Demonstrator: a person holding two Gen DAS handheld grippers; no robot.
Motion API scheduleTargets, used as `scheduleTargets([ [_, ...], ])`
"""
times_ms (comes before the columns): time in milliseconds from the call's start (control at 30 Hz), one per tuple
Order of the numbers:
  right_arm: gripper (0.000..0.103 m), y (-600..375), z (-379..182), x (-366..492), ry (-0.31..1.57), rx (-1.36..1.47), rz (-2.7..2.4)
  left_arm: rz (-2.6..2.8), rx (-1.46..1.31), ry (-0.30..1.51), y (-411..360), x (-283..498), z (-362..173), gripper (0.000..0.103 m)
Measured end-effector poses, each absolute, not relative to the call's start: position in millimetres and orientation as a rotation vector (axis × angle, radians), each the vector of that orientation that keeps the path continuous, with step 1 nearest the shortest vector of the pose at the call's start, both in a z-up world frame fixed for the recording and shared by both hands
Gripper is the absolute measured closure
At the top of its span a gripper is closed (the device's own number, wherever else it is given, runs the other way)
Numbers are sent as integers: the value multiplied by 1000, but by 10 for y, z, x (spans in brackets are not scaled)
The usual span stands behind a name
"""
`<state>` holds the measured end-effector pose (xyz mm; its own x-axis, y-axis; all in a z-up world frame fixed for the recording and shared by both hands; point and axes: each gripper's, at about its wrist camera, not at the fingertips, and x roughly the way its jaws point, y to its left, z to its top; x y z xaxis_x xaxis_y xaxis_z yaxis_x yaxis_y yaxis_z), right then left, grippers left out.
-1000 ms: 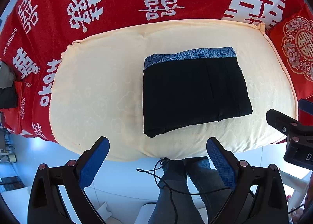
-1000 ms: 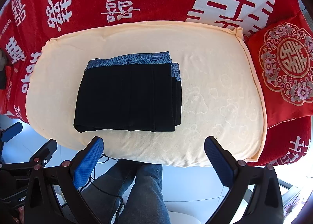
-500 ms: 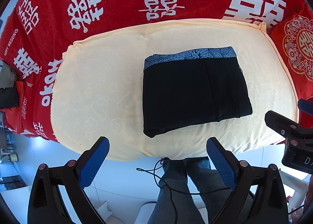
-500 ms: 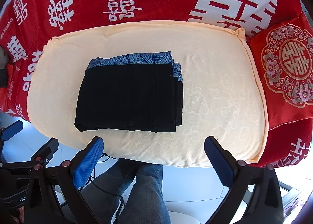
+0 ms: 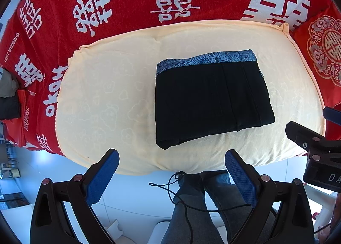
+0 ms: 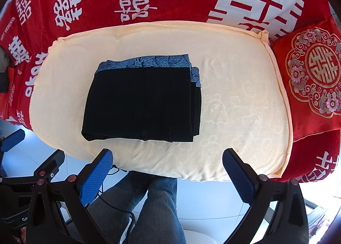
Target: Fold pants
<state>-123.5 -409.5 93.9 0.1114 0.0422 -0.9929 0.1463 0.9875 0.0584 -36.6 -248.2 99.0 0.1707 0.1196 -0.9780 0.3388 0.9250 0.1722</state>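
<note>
Bright, even daylight, sharp focus, strong fisheye bending with dark corners, glare at lower right.

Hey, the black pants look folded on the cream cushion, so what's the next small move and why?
Probably just back both grippers away. The pants already lie as a compact rectangle on the cushion, patterned waistband at the far edge. The left gripper and right gripper hang short of it, jaws open and empty.

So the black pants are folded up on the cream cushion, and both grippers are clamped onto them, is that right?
Not quite. The pants do lie folded on the cream cushion, but neither gripper is clamped on them. In the right wrist view the right gripper is open and short of the cloth; the left wrist view shows the same for the left gripper.
</note>
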Motion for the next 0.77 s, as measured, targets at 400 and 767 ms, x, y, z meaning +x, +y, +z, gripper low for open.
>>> scheduleTargets([
  [400, 0, -4071, 938, -1251, 1459, 156, -76, -171, 398, 1404, -2446, -366, 990, 3],
  [767, 0, -4126, 929, -1226, 1467, 146, -67, -197, 401, 1388, -2477, -393, 1007, 3],
])
